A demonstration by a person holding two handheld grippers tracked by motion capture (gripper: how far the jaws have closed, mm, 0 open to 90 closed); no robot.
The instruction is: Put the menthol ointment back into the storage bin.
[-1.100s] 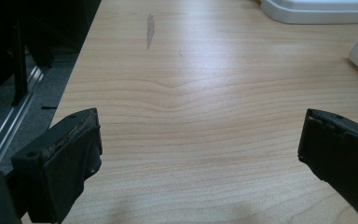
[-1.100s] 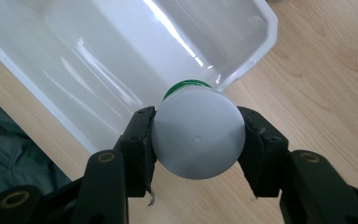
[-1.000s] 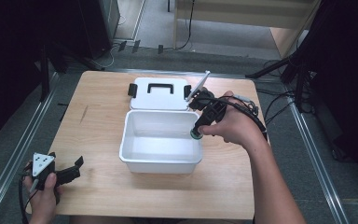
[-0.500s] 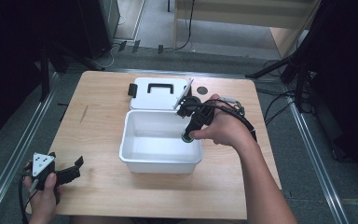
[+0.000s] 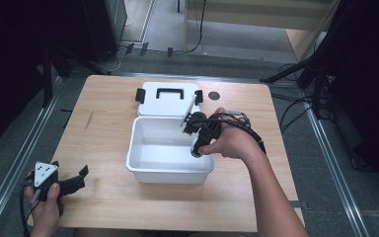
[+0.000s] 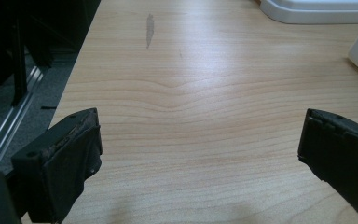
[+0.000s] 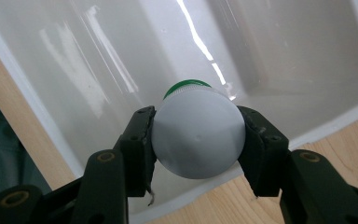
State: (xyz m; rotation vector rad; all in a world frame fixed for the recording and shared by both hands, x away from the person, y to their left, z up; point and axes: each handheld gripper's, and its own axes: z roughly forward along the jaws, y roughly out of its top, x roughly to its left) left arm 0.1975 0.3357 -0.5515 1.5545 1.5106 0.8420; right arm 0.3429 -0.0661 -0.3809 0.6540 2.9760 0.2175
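Note:
My right gripper [image 7: 196, 140] is shut on a small white bottle with a green cap [image 7: 196, 135], its round base facing the camera and the cap pointing down into the white plastic box [image 7: 307, 60]. In the high view that gripper [image 5: 197, 148] hangs over the right inner side of the open white box [image 5: 143, 170], the green cap [image 5: 195, 153] just inside the rim. My left gripper [image 5: 76, 178] rests at the table's front left corner, jaws wide open with only bare wood between them [image 6: 200, 140].
The box's lid [image 5: 168, 100] with a black handle and black latches lies open behind it. A dark round hole [image 5: 214, 95] marks the table near the back right. The wooden table [image 5: 103, 207] is bordered by metal rails and dark floor.
The right hand has carried the bottle down and toward the front, from over the lid's edge to inside the box's right side. The left gripper has stayed put.

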